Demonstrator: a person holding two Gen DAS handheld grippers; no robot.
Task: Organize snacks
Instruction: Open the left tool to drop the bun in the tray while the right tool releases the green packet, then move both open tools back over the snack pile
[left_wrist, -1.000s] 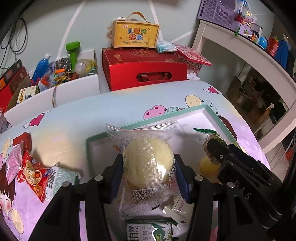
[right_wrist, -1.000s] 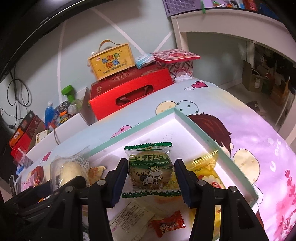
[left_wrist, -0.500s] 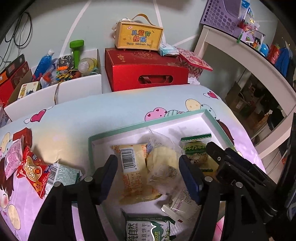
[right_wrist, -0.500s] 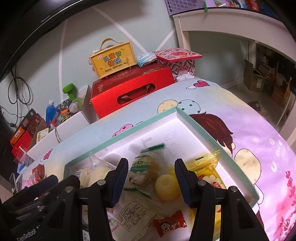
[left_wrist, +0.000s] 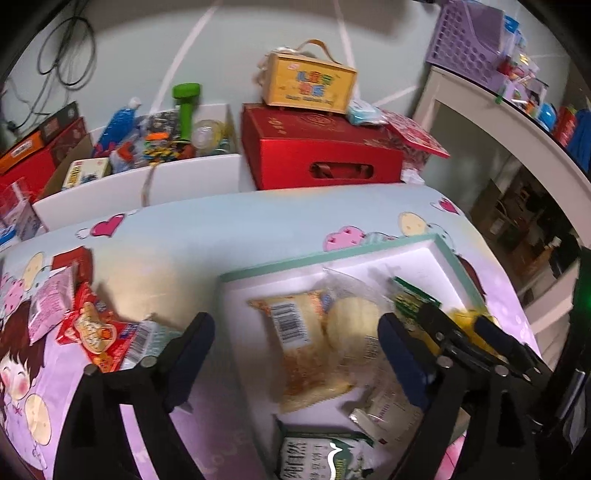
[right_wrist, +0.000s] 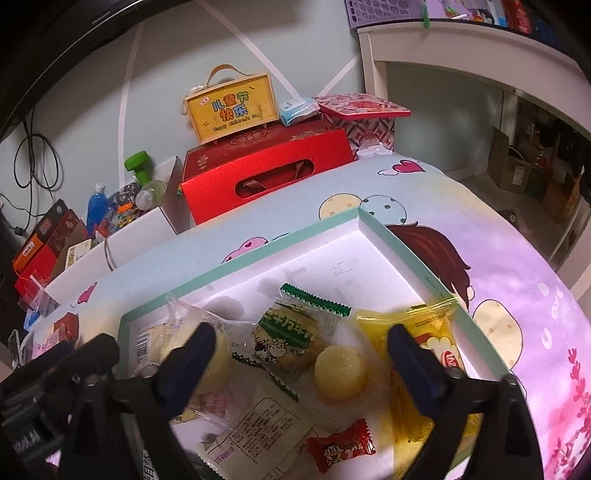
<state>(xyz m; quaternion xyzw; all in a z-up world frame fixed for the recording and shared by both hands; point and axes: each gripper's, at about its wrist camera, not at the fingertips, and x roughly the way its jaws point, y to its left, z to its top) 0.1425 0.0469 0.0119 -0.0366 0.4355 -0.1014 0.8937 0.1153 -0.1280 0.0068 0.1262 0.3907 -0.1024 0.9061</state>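
My left hand-held gripper (left_wrist: 295, 354) is spread wide with nothing between its blue pads; my right hand-held gripper (right_wrist: 299, 354) is just as wide and just as empty. Both hang over the near part of the shallow white box with the teal rim (right_wrist: 402, 240), which lies on the cartoon-print cloth of the tabletop (left_wrist: 258, 225).

From the right wrist I can read the box's contents best: nearest me a red wrapped candy (right_wrist: 340, 448) and a white packet with printed text (right_wrist: 258, 432), then a yellow jelly cup (right_wrist: 340, 373), a green-edged cow-print biscuit pack (right_wrist: 288, 336) and a yellow bag (right_wrist: 424, 332) against the right wall.

Only the left wrist shows the loose snacks outside the box near the tabletop's left edge: a red packet (left_wrist: 92, 332) and a pink one (left_wrist: 48, 306). It also shows the barcoded pastry pack (left_wrist: 299, 332) and the clear-wrapped round bun (left_wrist: 351, 325) side by side inside the box, touching.

Beyond the far edge stand a red carry box (right_wrist: 266, 173) with a yellow gift case (right_wrist: 232, 107) on top, and a white bin of bottles (left_wrist: 147, 147).
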